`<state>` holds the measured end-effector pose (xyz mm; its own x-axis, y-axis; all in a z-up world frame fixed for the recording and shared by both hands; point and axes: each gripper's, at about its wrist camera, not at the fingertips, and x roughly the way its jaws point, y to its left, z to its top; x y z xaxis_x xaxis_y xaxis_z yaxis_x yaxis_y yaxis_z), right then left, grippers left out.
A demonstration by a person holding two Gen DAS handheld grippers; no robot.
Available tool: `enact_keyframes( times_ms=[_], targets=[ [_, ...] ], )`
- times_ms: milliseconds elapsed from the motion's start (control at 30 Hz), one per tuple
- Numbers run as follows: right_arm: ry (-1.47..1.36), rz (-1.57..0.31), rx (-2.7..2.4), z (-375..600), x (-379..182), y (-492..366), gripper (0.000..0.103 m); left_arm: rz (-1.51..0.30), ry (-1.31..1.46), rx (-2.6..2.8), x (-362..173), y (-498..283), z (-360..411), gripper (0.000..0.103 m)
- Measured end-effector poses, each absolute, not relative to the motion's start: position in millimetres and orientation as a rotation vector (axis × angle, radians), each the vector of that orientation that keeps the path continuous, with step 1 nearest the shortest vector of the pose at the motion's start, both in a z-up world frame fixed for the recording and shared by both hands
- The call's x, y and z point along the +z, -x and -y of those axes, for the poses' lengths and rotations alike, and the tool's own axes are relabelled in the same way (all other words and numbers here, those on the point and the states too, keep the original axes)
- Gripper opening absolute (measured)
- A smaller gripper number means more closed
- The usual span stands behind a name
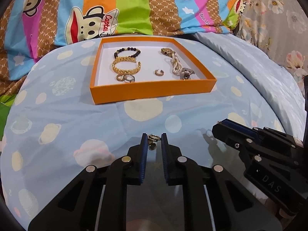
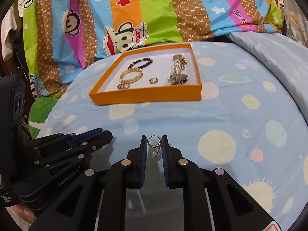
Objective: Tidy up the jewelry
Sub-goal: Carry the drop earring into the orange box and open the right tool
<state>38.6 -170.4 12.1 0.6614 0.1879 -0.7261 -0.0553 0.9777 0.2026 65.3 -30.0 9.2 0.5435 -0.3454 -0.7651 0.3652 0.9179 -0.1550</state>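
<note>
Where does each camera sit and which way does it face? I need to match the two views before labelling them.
Left wrist: on the left gripper, looking down along its fingers, shut on a small earring, toward the orange tray; the right gripper shows at right.
Right wrist: on the right gripper, shut on a hoop earring, facing the same tray; the left gripper shows at left, with a fingertip in the bottom corner.
Shared: tray, blue bedsheet, cartoon blanket.
</note>
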Motion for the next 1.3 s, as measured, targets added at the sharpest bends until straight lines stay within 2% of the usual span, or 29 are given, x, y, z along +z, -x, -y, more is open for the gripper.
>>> enact_keyframes(
  times_ms=[300, 533, 900, 1300],
  targets=[
    [-0.151, -0.726, 0.143, 177, 53, -65, 0.014, -0.787, -0.023, -0.427, 60, -81, 23, 0.013],
    [-0.164, -0.689, 0.151, 182, 69, -119, 0.014, -0.707, -0.018, -0.397, 89, -131, 31, 0.013],
    [-0.181, -0.743, 0.148, 179, 41, -200, 0.014, -0.771, -0.017, -0.373, 53, -212, 54, 0.013],
    [-0.204, -0.794, 0.146, 180, 17, -237, 0.014, -0.797, 0.009, -0.359, 30, -240, 53, 0.013]
  ],
)
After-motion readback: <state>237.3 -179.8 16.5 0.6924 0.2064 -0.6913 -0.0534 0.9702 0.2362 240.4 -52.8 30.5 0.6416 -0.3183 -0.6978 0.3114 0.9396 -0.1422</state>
